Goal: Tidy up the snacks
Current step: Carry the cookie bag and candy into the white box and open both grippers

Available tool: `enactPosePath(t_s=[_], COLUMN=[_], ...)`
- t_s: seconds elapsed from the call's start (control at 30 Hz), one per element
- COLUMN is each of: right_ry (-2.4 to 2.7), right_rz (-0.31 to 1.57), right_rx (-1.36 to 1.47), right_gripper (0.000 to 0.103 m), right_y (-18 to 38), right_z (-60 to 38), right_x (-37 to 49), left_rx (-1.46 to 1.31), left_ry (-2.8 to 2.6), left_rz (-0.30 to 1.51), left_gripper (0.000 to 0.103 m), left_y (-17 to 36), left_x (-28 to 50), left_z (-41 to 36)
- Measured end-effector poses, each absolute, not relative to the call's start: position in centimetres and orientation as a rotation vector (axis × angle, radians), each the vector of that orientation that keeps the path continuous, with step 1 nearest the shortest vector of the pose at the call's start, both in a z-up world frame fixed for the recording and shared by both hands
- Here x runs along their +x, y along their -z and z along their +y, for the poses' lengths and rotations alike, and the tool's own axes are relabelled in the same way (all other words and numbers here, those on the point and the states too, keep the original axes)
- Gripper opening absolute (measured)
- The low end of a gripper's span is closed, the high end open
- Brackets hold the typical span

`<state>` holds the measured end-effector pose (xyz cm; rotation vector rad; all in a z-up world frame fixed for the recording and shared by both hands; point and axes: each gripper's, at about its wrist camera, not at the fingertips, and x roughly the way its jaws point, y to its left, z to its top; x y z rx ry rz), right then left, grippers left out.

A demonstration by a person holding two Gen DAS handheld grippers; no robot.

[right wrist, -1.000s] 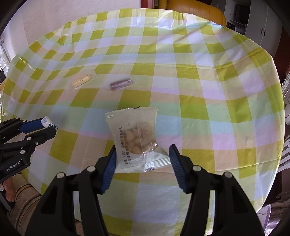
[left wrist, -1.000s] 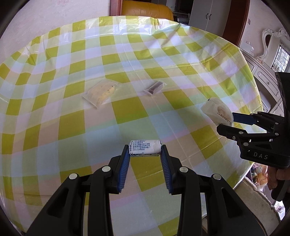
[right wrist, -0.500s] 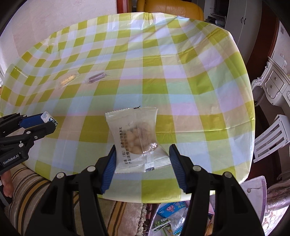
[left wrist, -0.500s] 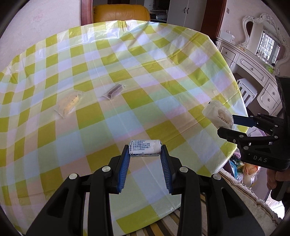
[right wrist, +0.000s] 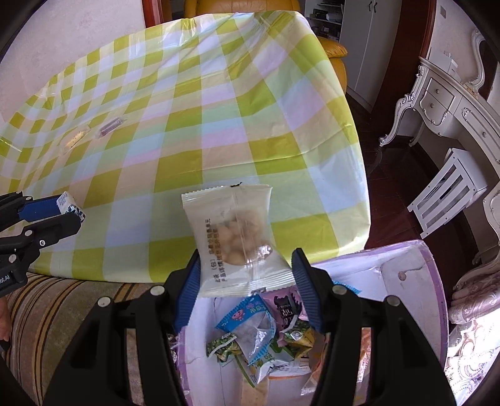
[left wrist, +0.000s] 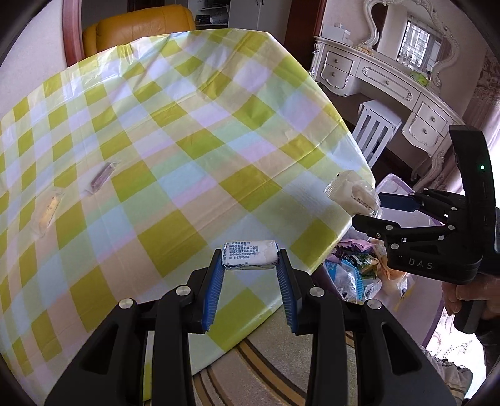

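Note:
My left gripper (left wrist: pixel 250 260) is shut on a small white wrapped bar (left wrist: pixel 249 254) with blue print, held above the table's near edge. My right gripper (right wrist: pixel 245 265) is shut on a clear and white nut packet (right wrist: pixel 234 237), held above a lilac box (right wrist: pixel 431 287) of several snack packets (right wrist: pixel 259 337) on the floor. The right gripper with its packet (left wrist: pixel 353 192) shows at the right of the left wrist view. Two snacks lie on the checked tablecloth (left wrist: pixel 187 140): a dark bar (left wrist: pixel 101 178) and a pale yellow one (left wrist: pixel 47 212).
An orange armchair (left wrist: pixel 140 29) stands behind the table. A white dresser (left wrist: pixel 390 84) and a white stool (left wrist: pixel 375 125) stand at the right. A striped rug (right wrist: pixel 62 299) covers the floor by the table's edge.
Both grippers have pulled back and swung right from over the table, each holding its snack. The right one now hangs over the lilac box beside the table.

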<state>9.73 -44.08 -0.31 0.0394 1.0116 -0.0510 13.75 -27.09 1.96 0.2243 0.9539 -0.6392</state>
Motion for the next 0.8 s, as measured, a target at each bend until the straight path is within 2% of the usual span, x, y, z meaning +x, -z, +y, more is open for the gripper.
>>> enactPosePath(t_s=[0.43, 0.8], right_ry=[0.211, 0.277], right_rz=[1.056, 1.089], right_rx=[0.067, 0.087], right_gripper=[0.057, 0.058], right_y=[2.6, 4.2], right_z=[-49.0, -51.2], right_x=[5.4, 3.7], left_rx=[0.442, 0.521], left_ry=[0.833, 0.925], left_rz=[0.980, 1.003], left_gripper=[0.034, 0.034], left_y=[-0.9, -0.1], left_x=[10.1, 8.2], left_z=[-35.2, -38.5])
